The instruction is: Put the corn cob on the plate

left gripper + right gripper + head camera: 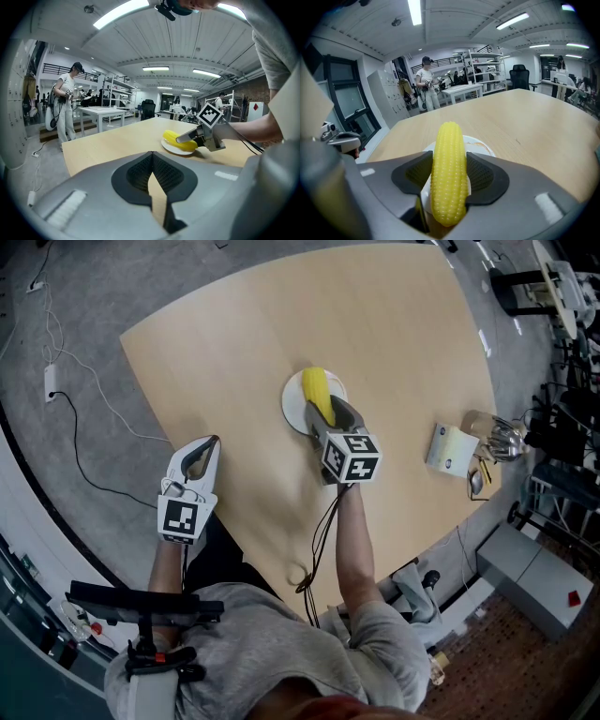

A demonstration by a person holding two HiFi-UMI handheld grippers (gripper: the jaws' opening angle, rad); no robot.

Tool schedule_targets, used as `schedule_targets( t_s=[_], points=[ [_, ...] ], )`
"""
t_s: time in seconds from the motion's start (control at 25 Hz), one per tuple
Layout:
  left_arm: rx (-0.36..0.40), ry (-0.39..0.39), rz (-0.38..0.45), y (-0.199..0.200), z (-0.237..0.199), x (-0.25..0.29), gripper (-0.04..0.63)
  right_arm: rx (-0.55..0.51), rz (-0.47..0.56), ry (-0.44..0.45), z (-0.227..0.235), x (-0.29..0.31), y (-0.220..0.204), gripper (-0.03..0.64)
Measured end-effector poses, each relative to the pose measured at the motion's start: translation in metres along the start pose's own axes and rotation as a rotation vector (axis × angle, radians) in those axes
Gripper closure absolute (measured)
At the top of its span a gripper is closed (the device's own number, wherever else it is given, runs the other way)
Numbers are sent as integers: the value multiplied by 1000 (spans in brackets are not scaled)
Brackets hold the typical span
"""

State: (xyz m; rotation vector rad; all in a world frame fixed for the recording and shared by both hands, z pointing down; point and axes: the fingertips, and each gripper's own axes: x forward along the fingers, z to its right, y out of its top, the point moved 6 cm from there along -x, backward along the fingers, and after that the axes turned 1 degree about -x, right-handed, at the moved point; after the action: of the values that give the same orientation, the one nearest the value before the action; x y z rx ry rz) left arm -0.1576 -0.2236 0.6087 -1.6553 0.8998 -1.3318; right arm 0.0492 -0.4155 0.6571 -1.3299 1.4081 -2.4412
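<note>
Where the right gripper view looks along its own jaws, the right gripper (327,418) is seen clenched on the corn cob (449,173). One dark pad presses on each side, and the cob's tip points away from the camera. In that view the white plate (480,145) shows only as slivers beneath and behind the cob.

The head view fixes the position: cob and jaws lie over the plate, which sits near the middle of the pale wooden surface (403,343). The left gripper view supplies the side profile, with the cob lying low across the plate. Contact between the two cannot be confirmed.

The left gripper (208,448) hangs at the near left edge of the surface, well apart from the plate. Its own view shows the pads closed together at the tips with nothing between them.

Only the head view shows a white container (450,448) near the right edge of the surface and a white power strip (51,381) on the grey floor. Both gripper views show a person (65,110) standing by distant benches.
</note>
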Motion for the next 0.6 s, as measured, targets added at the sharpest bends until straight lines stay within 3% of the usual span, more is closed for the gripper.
schedule_targets(
  t_s=[0.6],
  points=[
    [9,1,5,1,-1,0,575,-2,-3,-1,-2,4,1,383]
  ],
)
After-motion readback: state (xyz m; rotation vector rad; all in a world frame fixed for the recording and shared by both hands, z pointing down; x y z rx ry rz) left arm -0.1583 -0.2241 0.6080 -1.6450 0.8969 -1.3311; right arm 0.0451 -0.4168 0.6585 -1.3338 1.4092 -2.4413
